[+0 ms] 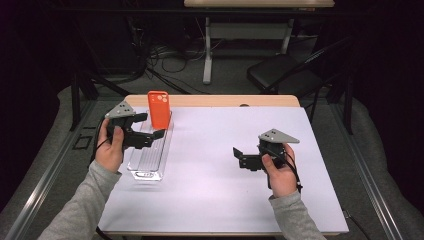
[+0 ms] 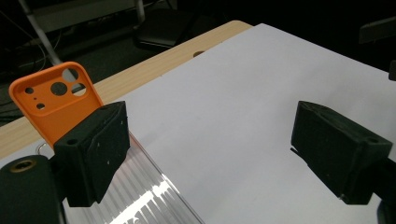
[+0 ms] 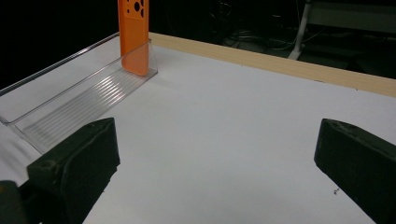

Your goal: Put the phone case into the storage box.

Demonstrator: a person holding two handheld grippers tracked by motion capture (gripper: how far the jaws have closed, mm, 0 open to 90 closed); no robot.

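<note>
With both pairs of jaws open and empty, the upright orange phone case point(image 1: 159, 109) stands just beyond my left gripper point(image 1: 144, 129), far nearer than my right gripper point(image 1: 240, 155).

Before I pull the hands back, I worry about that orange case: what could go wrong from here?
1. The orange phone case stands upright at the far end of the clear tray, apparently just leaning on its end wall; it could tip over.
2. The left hand-held gripper, open, hangs over the tray close to the case; a careless move might knock it.
3. The light tray could slide if bumped.
</note>
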